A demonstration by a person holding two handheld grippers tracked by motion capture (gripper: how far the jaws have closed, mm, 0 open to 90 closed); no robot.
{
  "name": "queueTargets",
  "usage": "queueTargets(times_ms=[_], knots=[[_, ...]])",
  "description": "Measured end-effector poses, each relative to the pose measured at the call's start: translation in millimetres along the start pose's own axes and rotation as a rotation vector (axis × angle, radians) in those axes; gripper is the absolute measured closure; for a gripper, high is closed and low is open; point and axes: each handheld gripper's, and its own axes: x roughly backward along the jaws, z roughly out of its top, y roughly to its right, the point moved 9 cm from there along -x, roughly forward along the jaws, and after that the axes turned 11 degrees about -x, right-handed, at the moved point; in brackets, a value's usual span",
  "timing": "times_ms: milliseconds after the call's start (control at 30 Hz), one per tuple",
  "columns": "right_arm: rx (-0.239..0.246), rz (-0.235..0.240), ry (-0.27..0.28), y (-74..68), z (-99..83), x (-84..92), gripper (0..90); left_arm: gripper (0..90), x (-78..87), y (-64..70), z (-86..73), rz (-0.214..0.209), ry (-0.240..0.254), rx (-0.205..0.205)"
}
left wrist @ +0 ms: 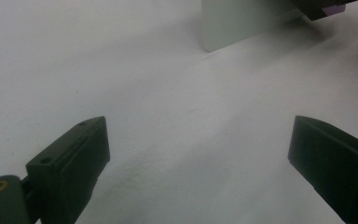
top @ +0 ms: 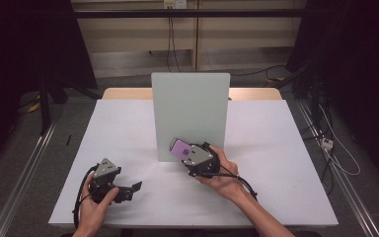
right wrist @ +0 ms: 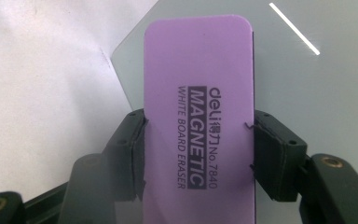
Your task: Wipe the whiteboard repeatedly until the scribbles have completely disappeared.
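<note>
My right claw (right wrist: 199, 154) grips the purple rectangular magnetic whiteboard eraser (right wrist: 198, 116) by its long edges, at the upright pale-green board (top: 190, 113). My left claw (left wrist: 198, 158) gapes empty over the white tabletop (top: 128, 128).

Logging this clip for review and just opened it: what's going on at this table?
A person works at a white table with a gripper in each hand. The right gripper is shut on a purple whiteboard eraser, holding it close to the lower part of an upright pale board that stands mid-table; whether it touches the board is unclear. The left gripper sits low over the table with its jaws open, holding nothing.
</note>
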Motion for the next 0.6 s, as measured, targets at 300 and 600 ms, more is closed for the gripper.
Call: queueTargets(times_ms=[300,600], knots=[[-0.034,-0.023,0.043,15.9,18.2,7.9,41.7,5.5,-0.2,-0.4,-0.1,0.002,-0.002,-0.001],[-0.030,-0.043,0.062,17.1,26.7,6.4,41.7,5.5,0.0,-0.1,0.1,0.002,-0.001,-0.003]])
